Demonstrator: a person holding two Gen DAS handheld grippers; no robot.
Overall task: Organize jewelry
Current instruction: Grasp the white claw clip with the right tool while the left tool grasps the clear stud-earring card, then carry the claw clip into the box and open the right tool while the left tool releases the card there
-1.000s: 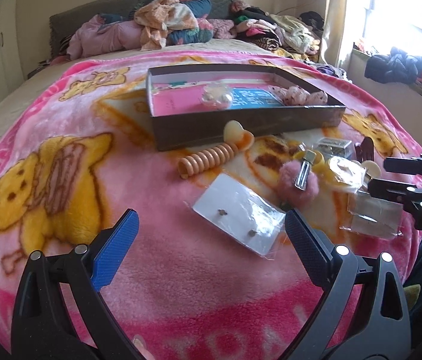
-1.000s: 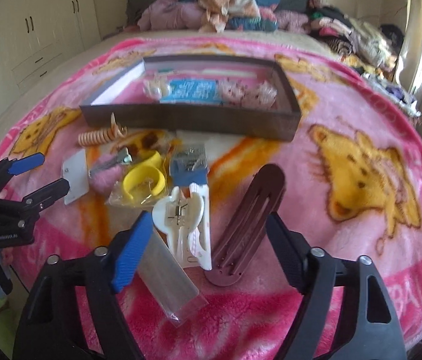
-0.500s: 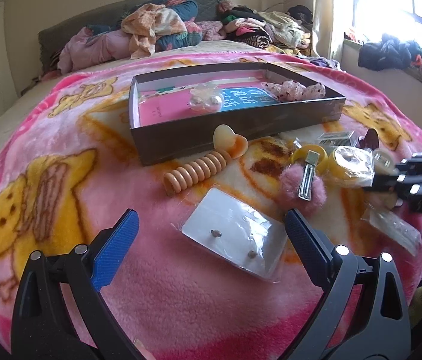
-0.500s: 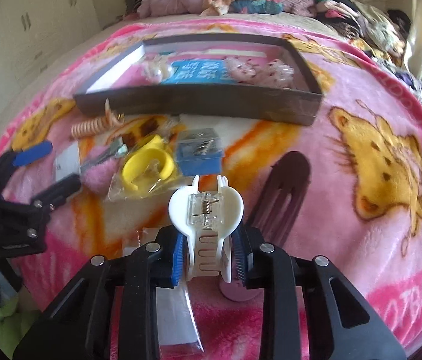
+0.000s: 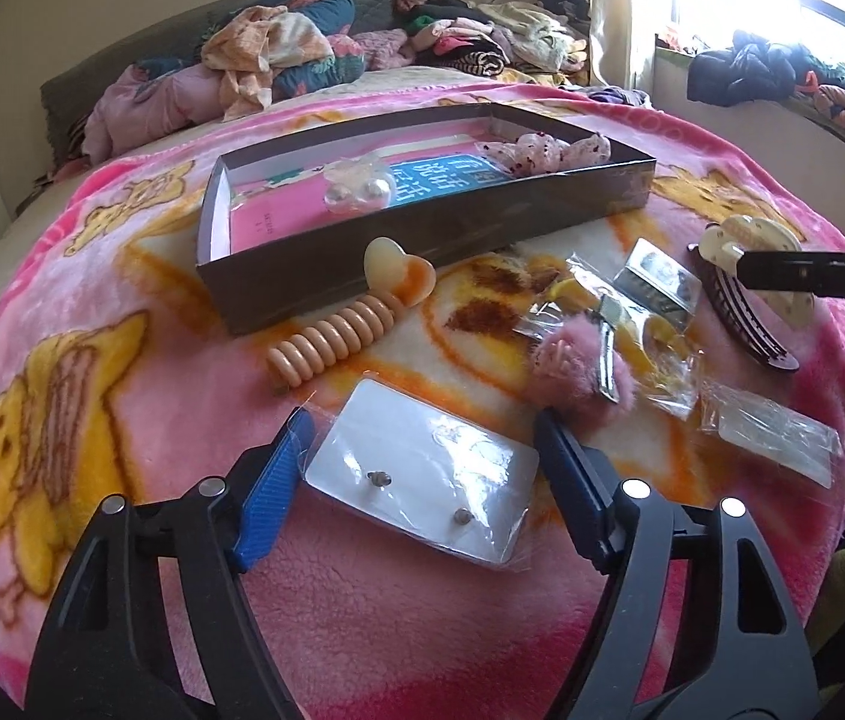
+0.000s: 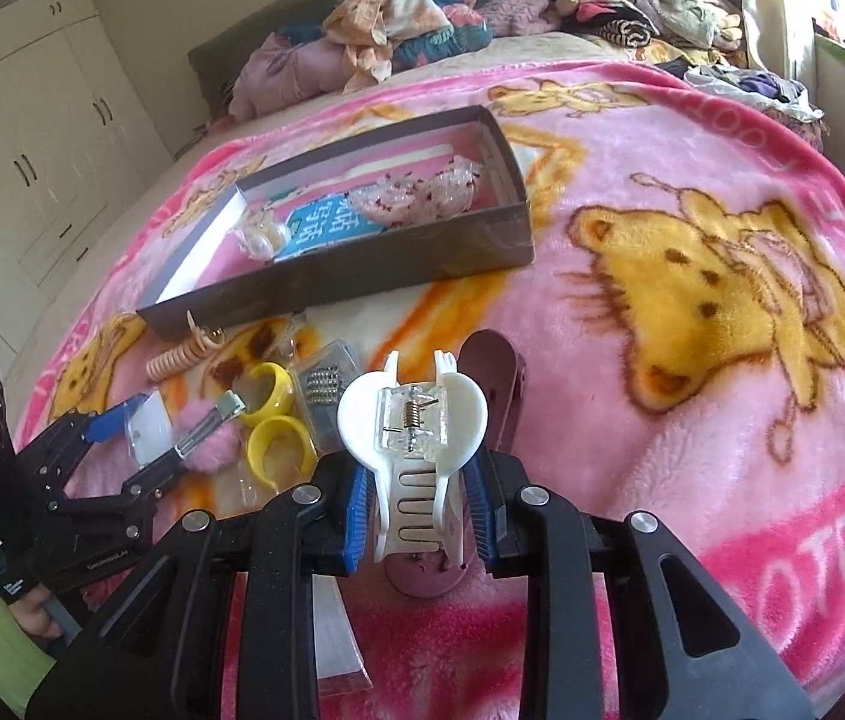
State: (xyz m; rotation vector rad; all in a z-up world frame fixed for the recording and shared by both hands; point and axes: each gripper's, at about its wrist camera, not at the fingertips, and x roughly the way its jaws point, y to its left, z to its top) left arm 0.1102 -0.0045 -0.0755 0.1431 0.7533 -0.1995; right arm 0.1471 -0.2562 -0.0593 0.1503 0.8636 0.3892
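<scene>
Right hand-held gripper (image 6: 416, 498) around white claw clip (image 6: 413, 420)

Each camera rides on its own tool and looks forward and steeply down along the fingers, close over a pink blanket (image 5: 140, 396) on a bed. The left view faces the window side. The right view looks further left, toward the cupboards (image 6: 32, 138). Both share the dark box (image 5: 422, 228) (image 6: 362, 276) and the clutter before it; each sees the other's tool.

A home bedroom: blanket-covered bed (image 6: 692, 192), piled clothes (image 6: 398, 18), built-in wardrobes (image 6: 20, 138).
</scene>
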